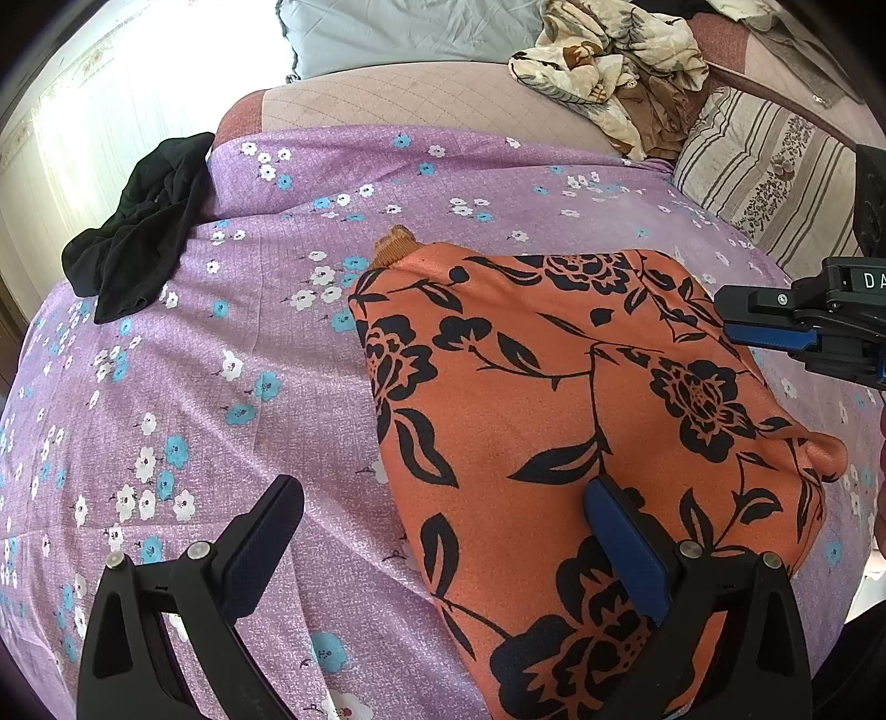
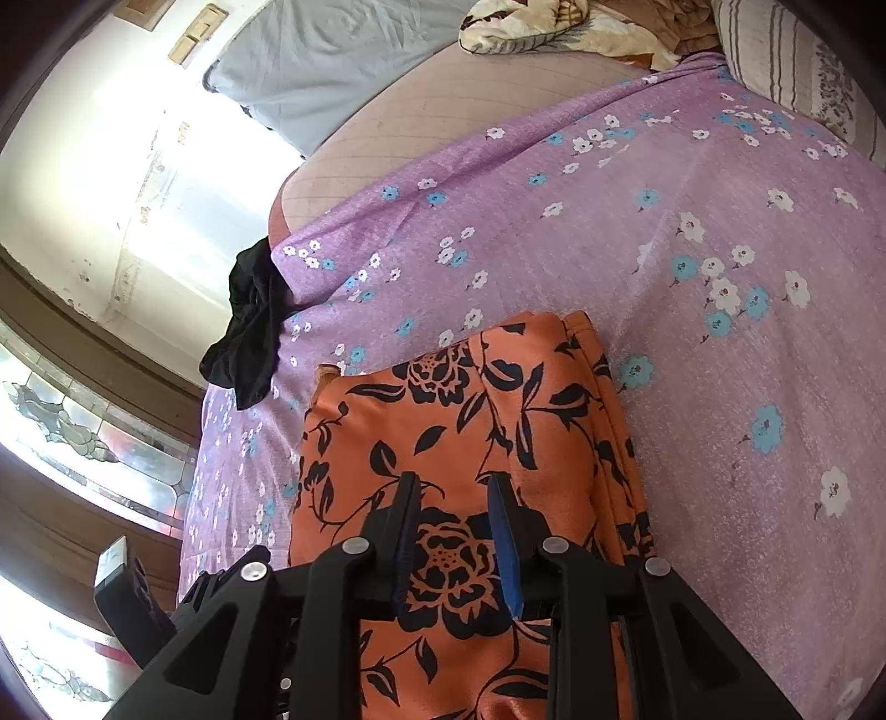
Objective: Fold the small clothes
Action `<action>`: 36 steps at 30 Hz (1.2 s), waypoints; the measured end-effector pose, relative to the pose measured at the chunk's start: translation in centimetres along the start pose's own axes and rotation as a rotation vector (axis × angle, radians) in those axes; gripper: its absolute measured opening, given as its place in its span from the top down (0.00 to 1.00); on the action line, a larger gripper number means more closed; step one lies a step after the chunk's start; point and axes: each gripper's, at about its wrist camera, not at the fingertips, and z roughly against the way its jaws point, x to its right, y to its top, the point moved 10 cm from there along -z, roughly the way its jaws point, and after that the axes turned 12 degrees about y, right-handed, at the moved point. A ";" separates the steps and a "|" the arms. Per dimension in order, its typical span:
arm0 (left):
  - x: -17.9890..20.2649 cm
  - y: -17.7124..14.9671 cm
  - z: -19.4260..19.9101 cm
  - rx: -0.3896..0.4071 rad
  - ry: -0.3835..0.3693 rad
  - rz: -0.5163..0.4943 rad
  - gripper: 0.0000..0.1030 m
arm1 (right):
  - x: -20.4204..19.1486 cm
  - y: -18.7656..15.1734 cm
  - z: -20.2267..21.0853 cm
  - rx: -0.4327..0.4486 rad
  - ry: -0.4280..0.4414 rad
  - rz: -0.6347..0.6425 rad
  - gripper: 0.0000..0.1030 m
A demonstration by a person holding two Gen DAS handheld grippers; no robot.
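Observation:
A folded orange garment with black flowers [image 1: 554, 399] [image 2: 443, 421] lies flat on the purple flowered sheet [image 1: 221, 387] [image 2: 720, 387]. My left gripper [image 1: 443, 498] is wide open at the garment's near left edge. Its blue-padded finger is over the cloth and its other finger is over the sheet. My right gripper [image 2: 454, 487] [image 1: 728, 315] hovers at the garment's right side, its jaws a narrow gap apart. No cloth is pinched between them; the fabric lies flat beneath.
A crumpled black garment [image 1: 138, 232] [image 2: 249, 327] lies at the sheet's far left edge. At the back are a cream flowered blanket [image 1: 609, 61] [image 2: 554, 27], a striped pillow [image 1: 758, 166] [image 2: 803, 61] and a grey-blue pillow [image 1: 398, 33] [image 2: 332, 66].

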 end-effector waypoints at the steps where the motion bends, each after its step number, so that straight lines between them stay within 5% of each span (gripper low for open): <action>1: 0.0 0.0 0.0 0.000 0.000 0.000 0.02 | 0.0 0.0 0.0 0.000 0.000 -0.001 0.73; 36: 0.1 -0.1 -0.1 -0.004 -0.008 0.003 0.02 | 0.7 -0.2 0.4 -0.004 0.005 -0.017 0.73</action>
